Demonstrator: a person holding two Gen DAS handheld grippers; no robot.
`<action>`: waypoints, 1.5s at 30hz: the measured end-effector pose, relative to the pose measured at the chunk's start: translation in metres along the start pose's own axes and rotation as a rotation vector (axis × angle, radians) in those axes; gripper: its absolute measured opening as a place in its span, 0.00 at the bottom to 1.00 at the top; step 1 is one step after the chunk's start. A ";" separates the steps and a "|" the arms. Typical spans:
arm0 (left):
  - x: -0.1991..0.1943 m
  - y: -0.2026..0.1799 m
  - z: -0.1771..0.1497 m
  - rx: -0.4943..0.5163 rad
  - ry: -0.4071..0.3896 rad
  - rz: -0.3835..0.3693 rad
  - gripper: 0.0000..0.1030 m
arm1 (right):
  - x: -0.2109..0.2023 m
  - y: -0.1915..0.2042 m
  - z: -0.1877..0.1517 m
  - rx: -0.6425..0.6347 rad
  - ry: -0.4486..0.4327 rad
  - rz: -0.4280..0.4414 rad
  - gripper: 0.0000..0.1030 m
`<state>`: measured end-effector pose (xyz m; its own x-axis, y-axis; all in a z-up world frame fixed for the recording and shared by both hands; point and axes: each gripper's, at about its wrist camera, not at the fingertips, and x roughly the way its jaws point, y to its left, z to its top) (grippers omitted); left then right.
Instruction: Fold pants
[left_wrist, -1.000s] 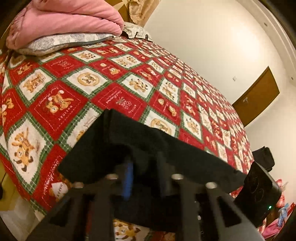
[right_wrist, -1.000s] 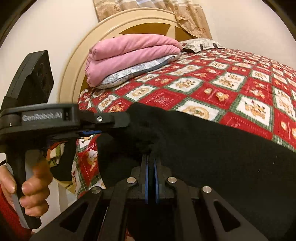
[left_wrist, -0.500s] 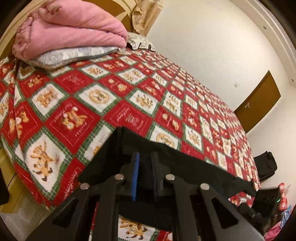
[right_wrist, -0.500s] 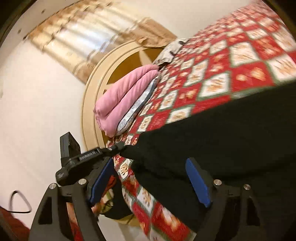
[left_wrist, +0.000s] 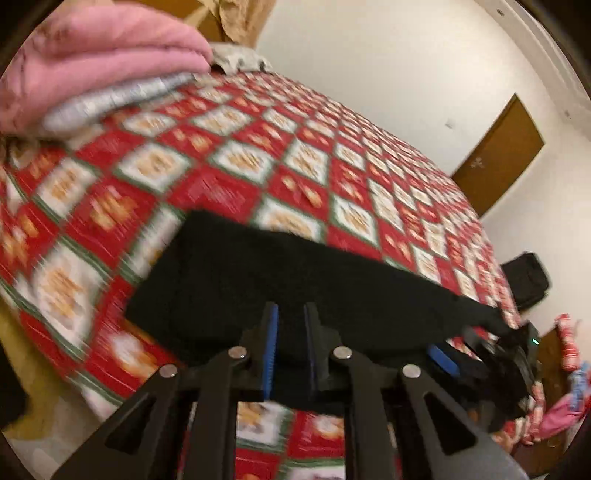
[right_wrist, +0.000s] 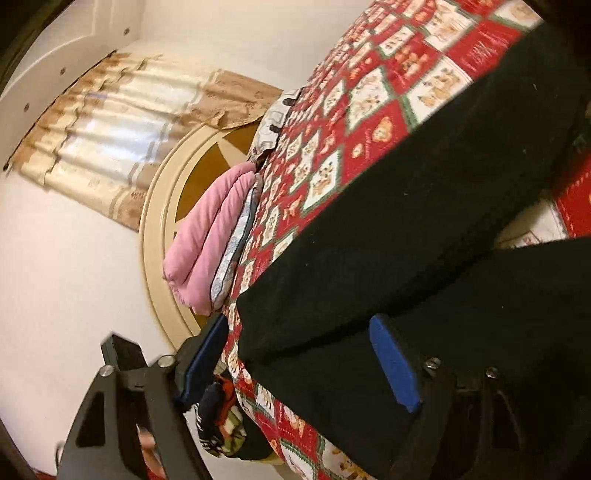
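Black pants (left_wrist: 280, 280) lie folded lengthwise along the near edge of a bed with a red, white and green patchwork quilt (left_wrist: 258, 155). My left gripper (left_wrist: 290, 347) sits at their near edge, its blue pads a small gap apart with nothing pinched between them. In the right wrist view the pants (right_wrist: 424, 229) fill the right side. My right gripper (right_wrist: 299, 354) is wide open over the pants' end, gripping nothing. It also shows in the left wrist view (left_wrist: 476, 354) at the far right.
A folded pink blanket (left_wrist: 96, 62) on a grey pillow lies at the head of the bed before a round headboard (right_wrist: 162, 206). A brown door (left_wrist: 498, 155) is in the far wall. Dark bags and clothes (left_wrist: 528, 277) sit beyond the bed.
Both grippers have let go of the pants, which now lie flat. The right gripper opened wide and tilted. The left gripper opened slightly and drew back.
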<state>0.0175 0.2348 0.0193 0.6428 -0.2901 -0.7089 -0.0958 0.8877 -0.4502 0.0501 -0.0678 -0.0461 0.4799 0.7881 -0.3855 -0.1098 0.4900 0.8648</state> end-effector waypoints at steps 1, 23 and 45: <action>0.007 -0.001 -0.007 -0.020 0.026 -0.027 0.18 | 0.003 0.002 0.001 -0.017 0.001 -0.010 0.72; 0.029 0.030 -0.030 -0.220 0.043 0.026 0.65 | 0.035 0.038 0.004 -0.133 0.123 0.094 0.03; 0.017 0.025 0.010 -0.303 -0.134 -0.043 0.10 | 0.041 -0.004 -0.010 0.084 0.163 0.147 0.68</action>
<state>0.0335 0.2555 0.0015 0.7435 -0.2579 -0.6170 -0.2751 0.7230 -0.6337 0.0617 -0.0343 -0.0686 0.3161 0.9020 -0.2942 -0.0921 0.3378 0.9367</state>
